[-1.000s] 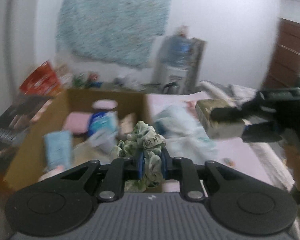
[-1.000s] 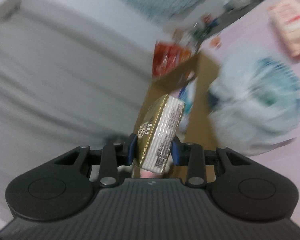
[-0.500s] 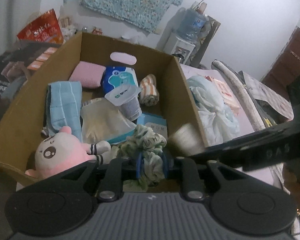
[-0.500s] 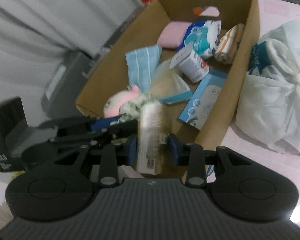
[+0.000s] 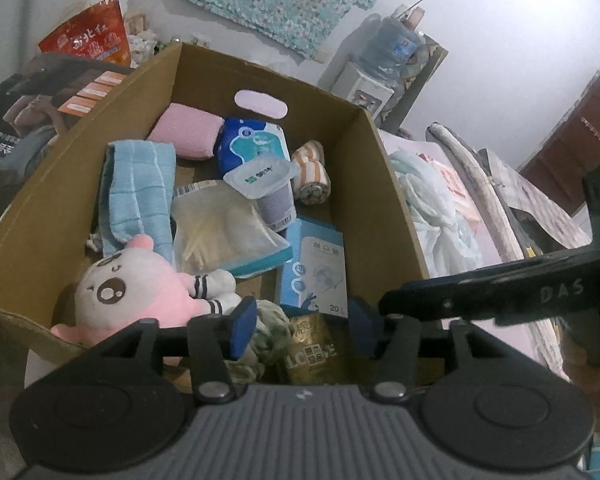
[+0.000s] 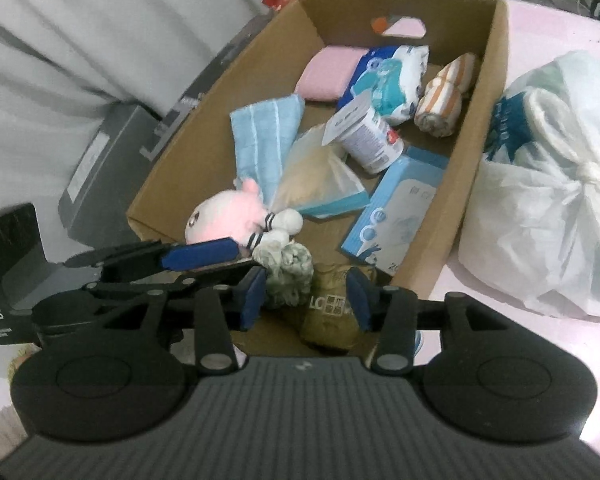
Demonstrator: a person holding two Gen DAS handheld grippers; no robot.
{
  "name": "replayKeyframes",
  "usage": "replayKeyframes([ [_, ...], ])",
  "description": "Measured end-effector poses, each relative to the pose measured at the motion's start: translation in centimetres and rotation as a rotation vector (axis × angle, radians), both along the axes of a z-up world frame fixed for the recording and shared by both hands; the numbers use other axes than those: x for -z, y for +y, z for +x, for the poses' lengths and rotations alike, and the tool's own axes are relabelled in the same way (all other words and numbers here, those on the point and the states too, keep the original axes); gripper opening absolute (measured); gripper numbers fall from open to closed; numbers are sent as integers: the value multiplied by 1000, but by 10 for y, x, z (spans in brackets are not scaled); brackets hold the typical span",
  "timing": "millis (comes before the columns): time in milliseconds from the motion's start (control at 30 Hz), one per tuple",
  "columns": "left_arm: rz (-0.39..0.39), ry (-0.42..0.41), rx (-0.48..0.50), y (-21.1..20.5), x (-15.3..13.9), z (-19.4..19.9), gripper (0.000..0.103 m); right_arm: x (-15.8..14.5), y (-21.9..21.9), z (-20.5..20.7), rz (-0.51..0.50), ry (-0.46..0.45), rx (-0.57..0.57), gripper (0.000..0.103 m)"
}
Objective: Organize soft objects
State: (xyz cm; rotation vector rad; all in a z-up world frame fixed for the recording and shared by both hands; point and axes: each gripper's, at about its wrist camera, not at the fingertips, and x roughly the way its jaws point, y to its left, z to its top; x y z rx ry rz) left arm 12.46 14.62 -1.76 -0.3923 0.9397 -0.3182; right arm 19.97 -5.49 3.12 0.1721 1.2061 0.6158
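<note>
A cardboard box holds several soft things: a pink plush toy, a blue towel, a pink sponge and tissue packs. My left gripper is open over the box's near end. A green patterned scrunchie and a gold tissue pack lie loose in the box below both grippers. My right gripper is open just above them. The left gripper also shows in the right wrist view.
A tied white plastic bag lies on the pink surface right of the box. A red snack bag and a water dispenser stand behind. A grey curtain hangs left.
Both grippers moved over the box and opened. The scrunchie left the left jaws and the gold pack left the right jaws; both now lie in the box.
</note>
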Motion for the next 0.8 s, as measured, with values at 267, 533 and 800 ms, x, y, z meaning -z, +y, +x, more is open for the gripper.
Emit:
replayKeyframes([
  [267, 58, -109, -26, -4, -24, -20, 86, -29, -33, -37, 53, -277, 132, 79],
  [533, 179, -234, -32, -11, -46, -45, 103, -29, -65, -96, 73, -427, 343, 102],
  [800, 252, -284, -51, -18, -52, -63, 103, -10, -72, -147, -95, -441, 492, 102],
])
